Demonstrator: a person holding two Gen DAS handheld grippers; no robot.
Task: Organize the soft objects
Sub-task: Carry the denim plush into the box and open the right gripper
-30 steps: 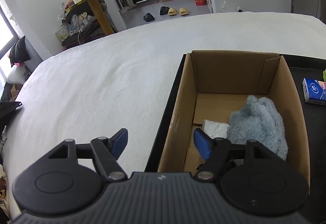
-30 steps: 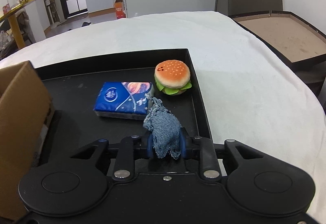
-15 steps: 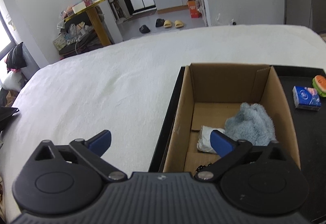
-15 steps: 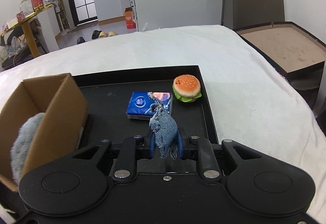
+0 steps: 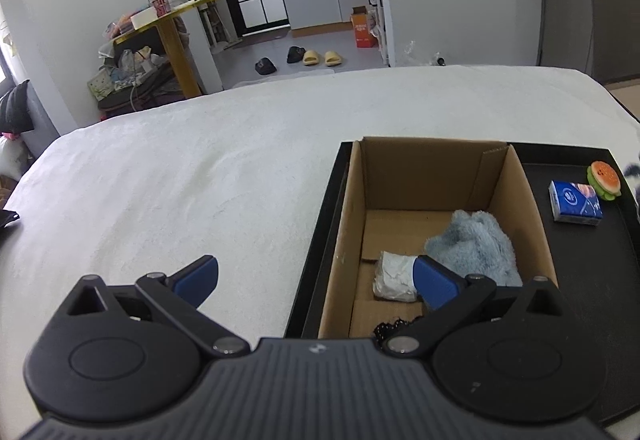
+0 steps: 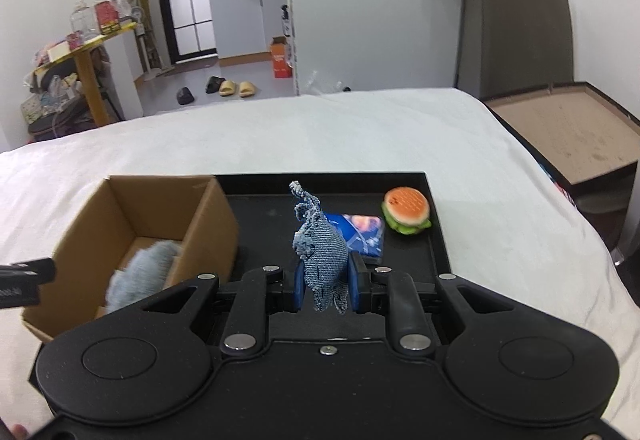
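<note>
The right gripper point(image 6: 325, 286) pinches a denim scrap point(image 6: 320, 248) above the black tray point(image 6: 434, 240); next, carry it left into the cardboard box point(image 6: 212, 224). The left gripper point(image 5: 316, 276), wide apart, holds nothing.

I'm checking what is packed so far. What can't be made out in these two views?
- Left view: the black lacy thing in the cardboard box is cut off by the left gripper.
- Right view: the grey fluffy cloth is blurred and half hidden by the box wall.
- Right view: the denim piece in the right gripper covers part of the tissue pack.
</note>
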